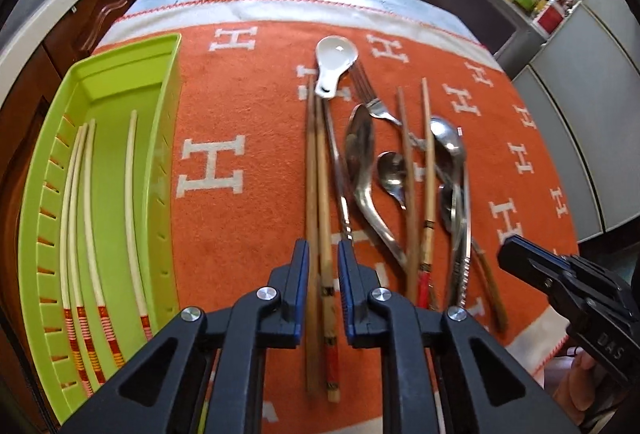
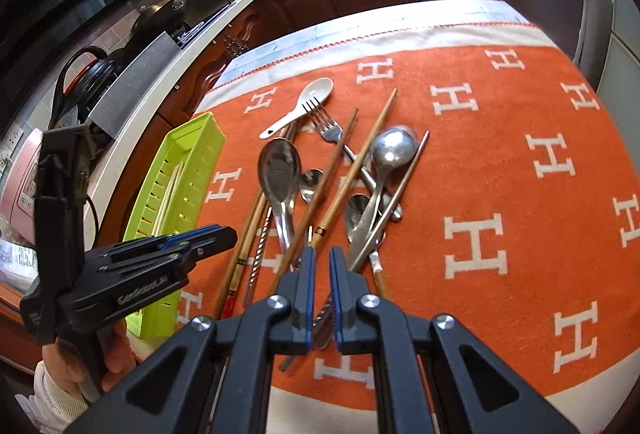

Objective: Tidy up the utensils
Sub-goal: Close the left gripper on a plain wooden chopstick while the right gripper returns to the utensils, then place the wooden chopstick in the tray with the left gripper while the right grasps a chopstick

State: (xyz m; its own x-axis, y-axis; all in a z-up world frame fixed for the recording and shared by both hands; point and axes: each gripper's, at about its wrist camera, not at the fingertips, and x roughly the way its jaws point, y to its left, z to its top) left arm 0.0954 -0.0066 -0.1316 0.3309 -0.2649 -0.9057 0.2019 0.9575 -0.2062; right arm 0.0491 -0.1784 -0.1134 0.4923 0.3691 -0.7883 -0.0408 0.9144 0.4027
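Left claw (image 1: pixel 323 266) nearly closed, straddling brown wooden chopsticks (image 1: pixel 318 202), grip unconfirmed; probably bound for lime-green plastic tray (image 1: pixel 160 138). Right claw (image 2: pixel 321 268) shut, empty.

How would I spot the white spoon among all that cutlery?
Start at the orange cloth with white H letters and find the heap of utensils in its middle. At the heap's far end lies the white spoon, short and ceramic-looking; every other spoon there is shiny metal.
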